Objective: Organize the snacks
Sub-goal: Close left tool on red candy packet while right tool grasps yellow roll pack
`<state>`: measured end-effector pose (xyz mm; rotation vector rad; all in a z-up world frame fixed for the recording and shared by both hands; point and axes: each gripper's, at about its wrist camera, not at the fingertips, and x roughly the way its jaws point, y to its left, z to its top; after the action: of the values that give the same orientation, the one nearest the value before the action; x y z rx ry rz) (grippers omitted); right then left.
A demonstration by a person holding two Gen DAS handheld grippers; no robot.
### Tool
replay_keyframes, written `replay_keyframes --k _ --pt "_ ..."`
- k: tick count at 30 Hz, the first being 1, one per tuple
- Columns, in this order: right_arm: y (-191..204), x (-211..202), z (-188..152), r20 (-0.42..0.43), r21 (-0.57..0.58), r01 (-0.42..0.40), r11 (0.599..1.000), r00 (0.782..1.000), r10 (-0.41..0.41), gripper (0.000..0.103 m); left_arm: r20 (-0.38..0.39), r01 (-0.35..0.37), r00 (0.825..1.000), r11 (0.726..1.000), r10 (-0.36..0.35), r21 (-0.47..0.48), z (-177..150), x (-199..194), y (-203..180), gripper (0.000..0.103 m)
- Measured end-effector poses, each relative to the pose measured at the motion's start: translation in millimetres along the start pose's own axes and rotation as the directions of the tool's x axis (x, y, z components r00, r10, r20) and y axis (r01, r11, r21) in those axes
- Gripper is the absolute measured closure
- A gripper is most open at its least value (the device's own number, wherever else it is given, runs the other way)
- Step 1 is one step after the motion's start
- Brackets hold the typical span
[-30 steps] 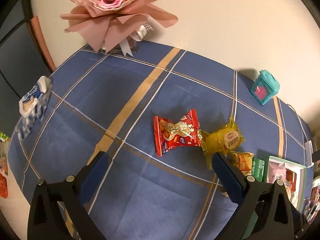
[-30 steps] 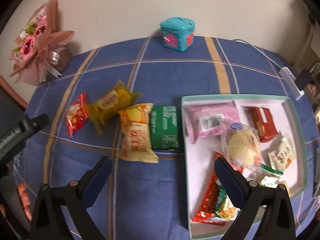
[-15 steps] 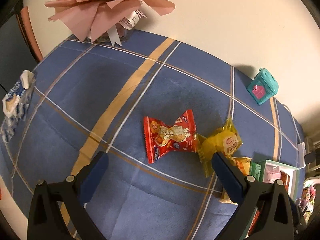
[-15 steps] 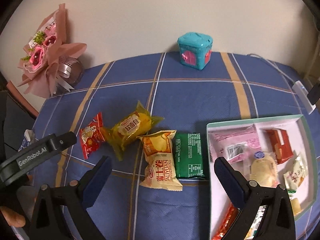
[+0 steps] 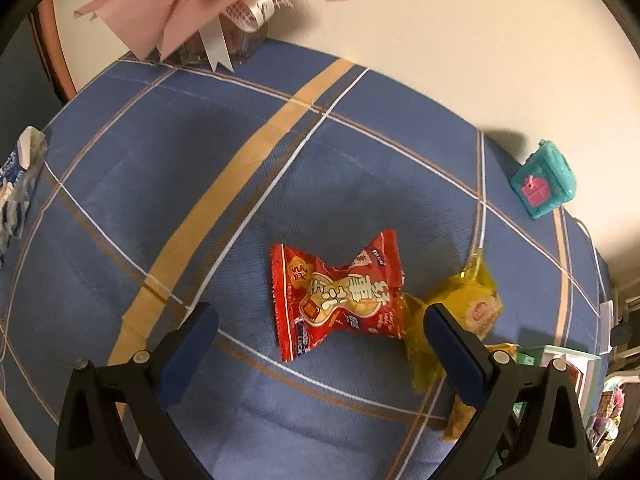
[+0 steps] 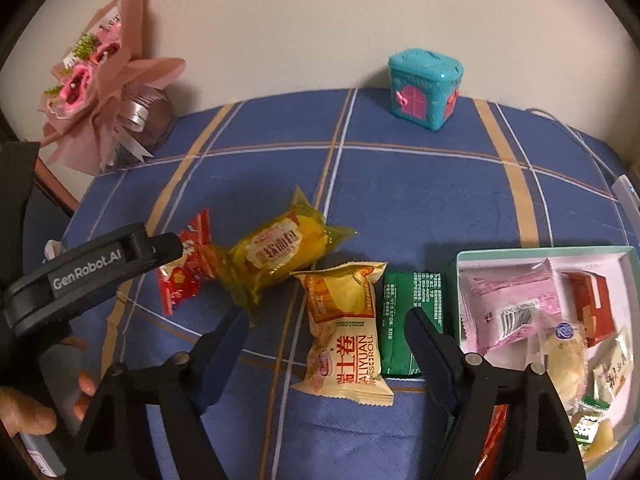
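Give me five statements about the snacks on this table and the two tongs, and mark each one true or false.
1. The red snack packet lies on the blue checked tablecloth. True.
2. The green packet is inside the tray. False: it lies on the cloth just outside the tray.
3. The left tongs grip the red packet. False: they are open, nothing held.
4. The yellow packet lies between the red packet and the swiss roll packet. True.
5. The right tongs are closing with the swiss roll packet between the fingers, not yet gripped. True.
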<state>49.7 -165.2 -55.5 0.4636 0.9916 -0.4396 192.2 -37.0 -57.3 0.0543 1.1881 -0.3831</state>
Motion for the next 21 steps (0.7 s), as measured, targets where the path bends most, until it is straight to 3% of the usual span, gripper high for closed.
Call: replay_keyframes --k 3,6,10,13,18,21 --pt "-3.0 12.2 -1.5 -0.028 0.012 -0.012 1.0 1.0 0.012 0.021 -0.01 -0.008 1.0 1.0 0.008 -0.007 0.2 12.9 -0.4 0.001" --pt "-3.2 21.9 -3.0 -0.046 0.014 -0.018 1.0 0.999 0.018 0.029 -0.01 -0.008 1.0 1.0 0.007 -0.018 0.8 21.1 0.4 0.001" --pt "0.1 23.4 -2.5 -0.032 -0.007 -0.012 1.0 0.999 0.012 0.038 -0.006 0.007 1.0 1.0 -0.007 -0.029 0.5 26.6 1.8 0.014" --pt "0.7 24.5 -2.7 -0.037 -0.011 -0.018 1.0 0.999 0.017 0.047 -0.016 0.022 1.0 0.999 -0.022 -0.039 -0.6 29.8 2.6 0.032" --pt "0.6 33.6 -6.7 -0.088 -0.006 -0.029 1.0 0.996 0.029 0.057 -0.019 0.024 1.0 0.999 -0.025 -0.033 -2.8 25.5 1.1 0.037" --pt "1.4 42.6 -11.5 -0.109 -0.004 -0.032 0.999 0.994 0.031 0.059 -0.025 0.014 1.0 0.999 -0.014 -0.031 -4.5 24.6 0.2 0.037"
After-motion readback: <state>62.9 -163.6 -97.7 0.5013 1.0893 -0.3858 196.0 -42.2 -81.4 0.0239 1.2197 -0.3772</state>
